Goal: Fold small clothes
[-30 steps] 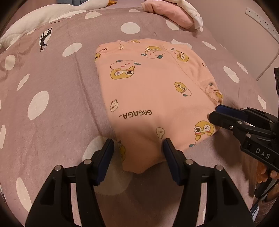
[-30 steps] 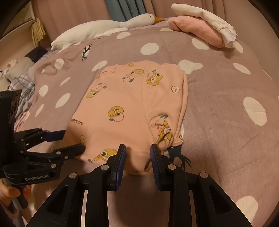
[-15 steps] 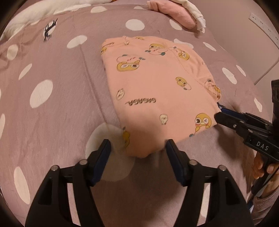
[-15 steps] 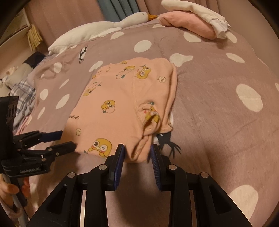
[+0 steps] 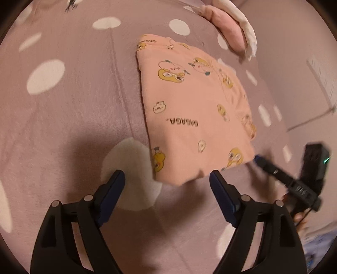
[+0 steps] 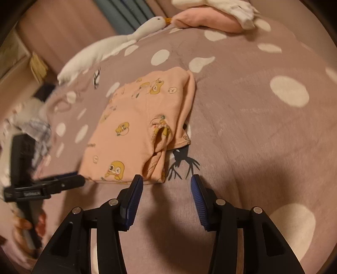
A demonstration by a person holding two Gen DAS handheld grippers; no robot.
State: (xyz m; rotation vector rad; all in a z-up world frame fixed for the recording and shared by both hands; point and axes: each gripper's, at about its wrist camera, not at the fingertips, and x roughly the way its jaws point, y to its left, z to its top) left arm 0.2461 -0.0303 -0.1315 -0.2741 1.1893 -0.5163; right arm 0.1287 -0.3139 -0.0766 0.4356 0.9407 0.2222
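Note:
A peach garment printed with yellow ducks point(image 5: 195, 109) lies folded in a rough rectangle on the dotted bedspread point(image 5: 63, 126). My left gripper point(image 5: 167, 179) is at its near corner; the jaws are opening wide, with the corner's tip between the pads and untouched. The right gripper point(image 5: 260, 160) reaches in from the right, tips at the garment's near right corner. In the right wrist view the garment point(image 6: 137, 130) shows a rumpled near edge. My right gripper point(image 6: 166, 179) sits just short of it, jaws opening, nothing pressed. The left gripper point(image 6: 81, 179) comes in from the left.
A folded pink and white cloth pile point(image 6: 206, 19) lies at the far end of the bed, beside a white plush goose point(image 6: 118, 42). Plaid clothes point(image 6: 35, 126) are heaped off the left side. A dark deer print point(image 6: 183, 164) marks the bedspread point(image 6: 263, 126).
Both grippers have let go of the garment's near edge, spread their jaws and drawn back a little. The garment now lies flat and farther from the pads.

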